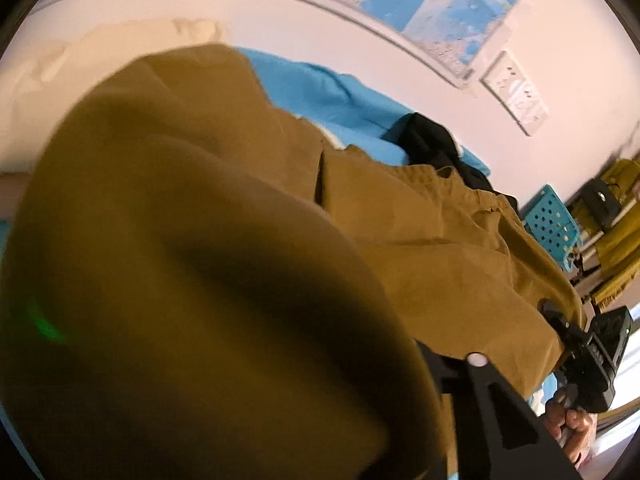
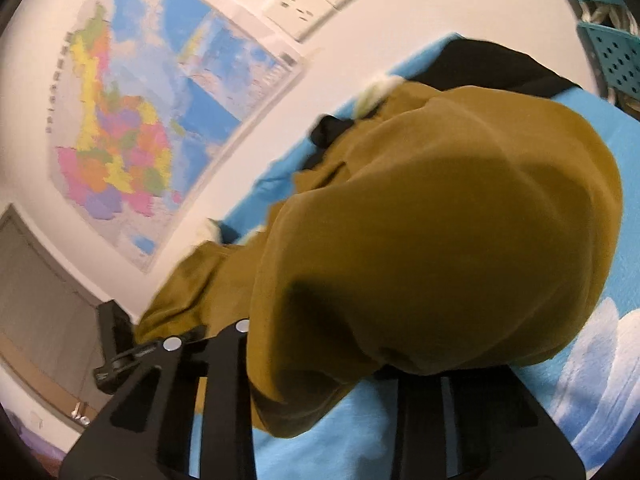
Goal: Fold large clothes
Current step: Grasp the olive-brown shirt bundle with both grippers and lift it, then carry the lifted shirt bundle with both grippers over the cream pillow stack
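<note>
left wrist: mustard trousers (image 1: 420,232) fill centre and lower left, draped over left gripper (image 1: 360,420), fingers hidden, grip unclear | teal perforated basket (image 1: 554,220) right edge, contents unseen | right wrist: trousers bunched over right gripper (image 2: 320,392) on blue bed sheet (image 2: 360,440), clamping unclear | teal baskets (image 2: 616,56) upper right, contents unclear

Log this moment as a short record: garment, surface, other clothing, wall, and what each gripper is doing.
garment: mustard-brown trousers, bunched and draped over both cameras
surface: blue bedsheet with white cloud print
other clothing: black garment behind the trousers
wall: colourful map, white sockets
left gripper: closed on trouser fabric
right gripper: closed on trouser fabric
</note>
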`<state>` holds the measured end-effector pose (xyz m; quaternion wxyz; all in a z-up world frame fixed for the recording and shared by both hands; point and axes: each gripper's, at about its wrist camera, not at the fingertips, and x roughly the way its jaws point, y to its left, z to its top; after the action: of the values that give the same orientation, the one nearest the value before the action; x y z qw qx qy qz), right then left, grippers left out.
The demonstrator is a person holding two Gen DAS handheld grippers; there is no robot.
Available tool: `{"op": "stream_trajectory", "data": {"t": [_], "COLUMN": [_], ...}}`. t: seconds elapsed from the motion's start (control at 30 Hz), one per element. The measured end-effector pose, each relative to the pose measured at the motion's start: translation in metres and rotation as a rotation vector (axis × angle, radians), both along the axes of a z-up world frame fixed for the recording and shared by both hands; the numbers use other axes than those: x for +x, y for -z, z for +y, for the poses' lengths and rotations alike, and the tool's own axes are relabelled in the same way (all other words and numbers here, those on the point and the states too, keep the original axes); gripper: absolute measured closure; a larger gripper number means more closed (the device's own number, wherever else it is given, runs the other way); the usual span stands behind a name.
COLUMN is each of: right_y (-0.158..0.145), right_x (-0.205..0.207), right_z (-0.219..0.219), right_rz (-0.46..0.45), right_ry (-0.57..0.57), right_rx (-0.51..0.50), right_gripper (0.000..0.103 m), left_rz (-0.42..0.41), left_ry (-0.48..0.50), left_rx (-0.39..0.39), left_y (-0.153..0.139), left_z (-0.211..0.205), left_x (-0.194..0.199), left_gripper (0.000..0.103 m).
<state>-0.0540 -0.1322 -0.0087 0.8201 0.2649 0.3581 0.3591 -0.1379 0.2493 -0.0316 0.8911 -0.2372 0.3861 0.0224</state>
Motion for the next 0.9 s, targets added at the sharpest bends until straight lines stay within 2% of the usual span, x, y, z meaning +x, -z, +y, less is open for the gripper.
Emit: {"op": "stream_trajectory", "data": {"t": [0.1,0.17,0.23,0.3,0.37,0.4,0.43,0.53,0.73,0.9], "right_y": [0.011,0.018,0.018,0.019,0.02,0.021,0.02,0.017,-0.023,-0.058], "right_x": [0.009,0.013,0.014,0.016,0.018,0.019,0.02,0.02,0.0,-0.012], "right_z": [0.001,0.003,0.007,0.013,0.02,0.022,0.023,0.02,0.026,0.027], "right_rz": [0.07,0.096,0.077,0.074,0.064,0.061,0.054,0.046,-0.108,-0.2], "right_ry": [0.005,0.003,-0.002,-0.007,-0.007,-0.001,0.005,-0.003,-0.011,-0.026], "right_rx": [-0.023,-0.012,-0.017,-0.02,-0.046,-0.058,-0.083,-0.074,-0.146,-0.144], "right_gripper": [0.065,0.061,0.052,0.042,0.04,0.046,0.057,0.072,0.08,0.083], "left_rz": [0.0,0.011,0.018,0.02,0.007,0.011,0.013,0.008,-0.028,-0.085], "left_ry": [0.009,0.015,0.013,0.011,0.01,0.008,0.008,0.011,0.04,0.075], "left_rx": [0.002,-0.015,-0.012,-0.023,-0.03,-0.023,-0.007,0.021,0.078,0.089], "left_y": [0.0,0.005,0.01,0.016,0.016,0.016,0.016,0.012,-0.011,-0.034], "left_z": [0.0,0.001,0.003,0.005,0.007,0.006,0.005,0.001,-0.007,-0.011], "left_x": [0.001,0.005,0.004,0.008,0.008,0.008,0.008,0.007,-0.001,-0.009], "left_gripper": [0.074,0.065,0.054,0.051,0.051,0.052,0.054,0.067,0.08,0.082]}}
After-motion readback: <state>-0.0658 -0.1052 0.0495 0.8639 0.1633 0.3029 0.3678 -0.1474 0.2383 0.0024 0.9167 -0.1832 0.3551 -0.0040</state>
